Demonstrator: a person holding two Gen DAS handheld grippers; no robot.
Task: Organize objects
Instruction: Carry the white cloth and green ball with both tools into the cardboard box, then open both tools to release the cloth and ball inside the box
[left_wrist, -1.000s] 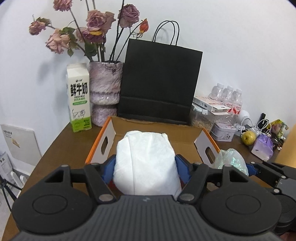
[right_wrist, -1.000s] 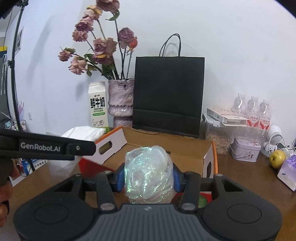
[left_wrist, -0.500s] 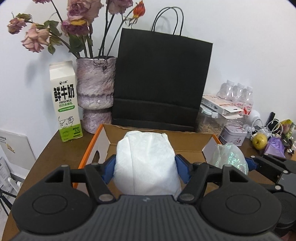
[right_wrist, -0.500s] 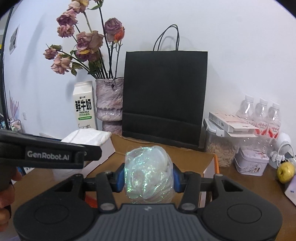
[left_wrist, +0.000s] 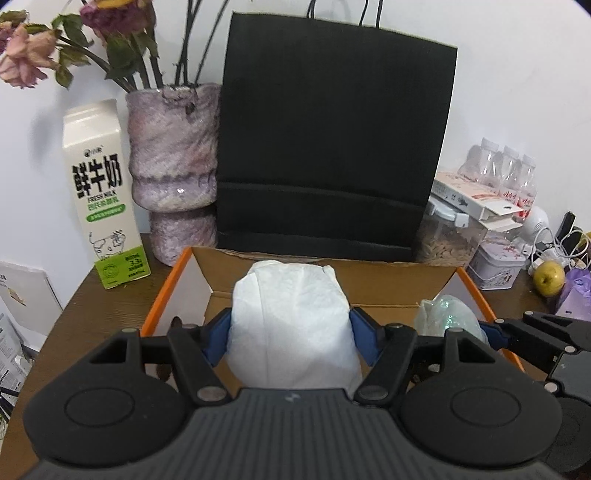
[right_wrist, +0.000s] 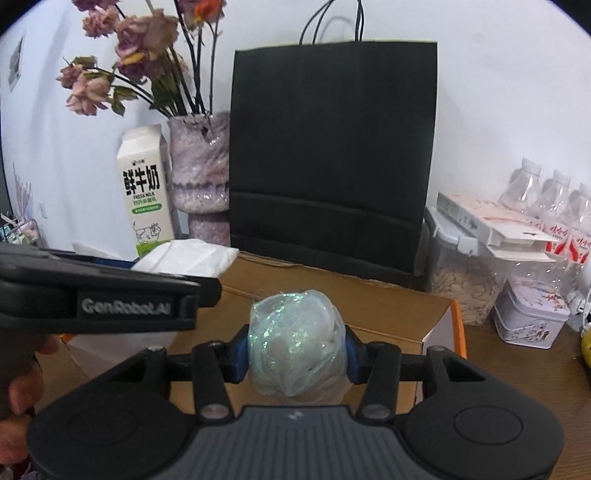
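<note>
The left wrist view showed the left tool (left_wrist: 291, 328) squeezing a soft white bundle (left_wrist: 291, 321) between its blue pads, held over the open cardboard box (left_wrist: 373, 275). At the right edge of that view the right tool (left_wrist: 452, 325) showed from the side with a shiny see-through bag (left_wrist: 448, 314). The right wrist view showed that bag (right_wrist: 295, 350) up close: it was crinkly and sparkly, and the right tool (right_wrist: 295, 354) was clamped tight on it, above the same box (right_wrist: 388, 306). Only this view showed part of a person's hand (right_wrist: 22, 384) at the left edge, and the left tool's dark side with pale letters on it. The brown wooden bench (left_wrist: 107, 306) stood against a plain white wall (left_wrist: 517, 74). Behind the box stood a tall black paper bag (left_wrist: 328, 147) with string handles. Beside it were a bumpy purple vase (left_wrist: 173, 166) of dried roses and a white and green milk carton (left_wrist: 101, 195). On the right were a clear jar of seeds (right_wrist: 461, 284), a small tin (right_wrist: 532, 317), three water bottles (right_wrist: 557, 214) and a yellow-green apple (left_wrist: 550, 277). The box had orange edges and plain brown insides.
</note>
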